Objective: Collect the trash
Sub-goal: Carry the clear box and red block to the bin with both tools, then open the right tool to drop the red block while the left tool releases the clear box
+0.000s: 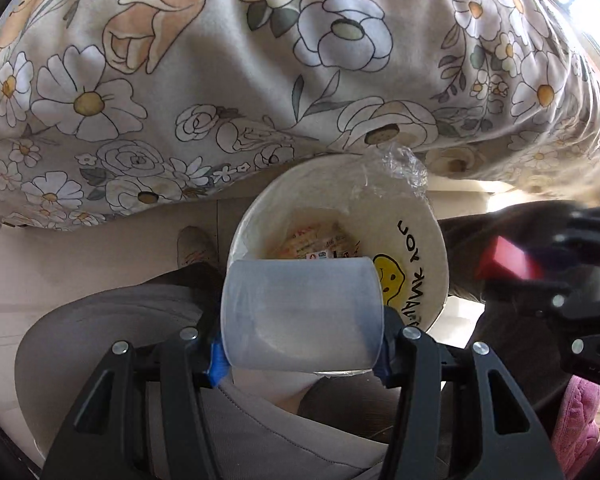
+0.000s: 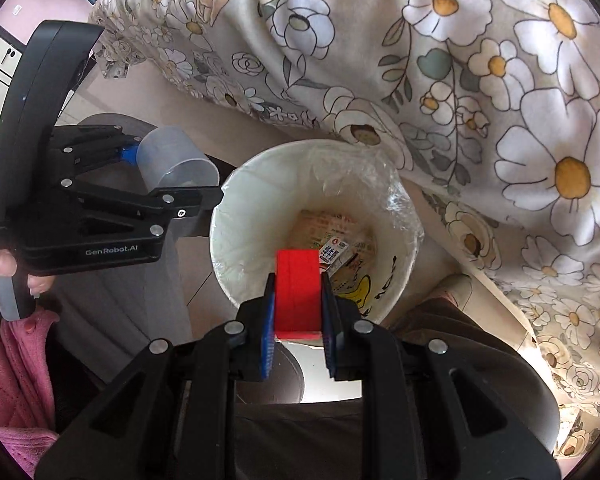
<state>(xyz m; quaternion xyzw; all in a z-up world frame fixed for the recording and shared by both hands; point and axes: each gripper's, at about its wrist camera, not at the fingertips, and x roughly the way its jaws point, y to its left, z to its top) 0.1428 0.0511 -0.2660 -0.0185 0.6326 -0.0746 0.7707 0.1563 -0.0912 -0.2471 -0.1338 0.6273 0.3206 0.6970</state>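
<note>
My left gripper (image 1: 302, 356) is shut on a clear plastic cup (image 1: 302, 314), held on its side just over the near rim of a white trash bin (image 1: 424, 236). The bin has a clear liner and a smiley print, and printed wrappers (image 1: 316, 240) lie at its bottom. My right gripper (image 2: 298, 320) is shut on a red block (image 2: 298, 290), held above the bin (image 2: 232, 200). The left gripper (image 2: 168, 184) with the cup (image 2: 172, 160) shows at the left of the right wrist view. The right gripper with the red block (image 1: 504, 264) shows blurred at the right of the left wrist view.
A floral bedspread (image 1: 220, 80) hangs close behind the bin (image 2: 500, 100). The pale floor (image 1: 80, 256) lies to the left. A grey seat (image 1: 100, 328) and dark trousers (image 2: 452, 328) sit below the grippers. A pink sleeve (image 2: 16, 360) is at the lower left.
</note>
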